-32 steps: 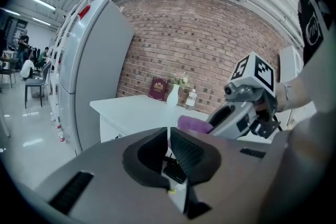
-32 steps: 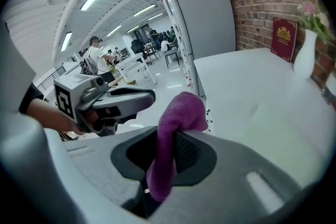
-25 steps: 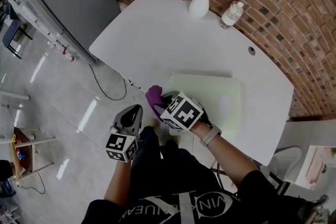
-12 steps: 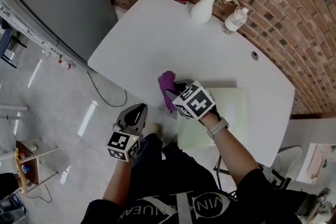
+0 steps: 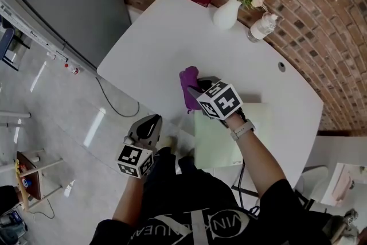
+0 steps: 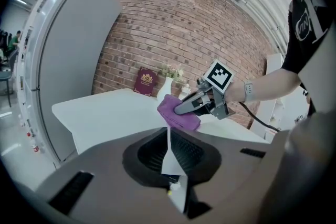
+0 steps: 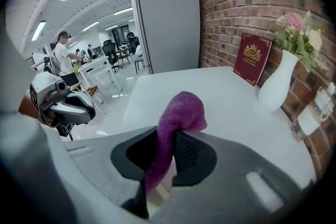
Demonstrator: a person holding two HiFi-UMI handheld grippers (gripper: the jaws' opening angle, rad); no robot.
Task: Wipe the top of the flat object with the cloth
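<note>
- The right hand-held gripper [image 5: 193, 90] is clamped on the purple cloth [image 5: 188, 78]. A loose lobe bulges out past the jaws. The bite looks narrow to me, so a hard drag might pull the cloth free.
- The cloth hangs over the bare tabletop [image 5: 166, 37], just off the far left corner of the pale green board [image 5: 259, 126], not over it. Pressing down here would wipe the tabletop and not the board.
- I can't tell whether the cloth touches the tabletop.
- The board lies loose, close to the tabletop's near edge, with nothing pinning it. A stroke pulled towards the person could slide it over that edge.
- The left hand-held gripper [image 5: 147, 123] is closed on nothing. It sits out past the tabletop's edge, above the floor and well apart from the board, so it can't steady the board from there.
- The right hand-held gripper tilts down steeply. If the lobe folds aside, the hard jaw tips could scrape the board in place of the cloth.
- The vase [image 5: 226, 13] and bottle [image 5: 261, 27] stand well apart at the far edge, and only a wild overswing would reach them.
</note>
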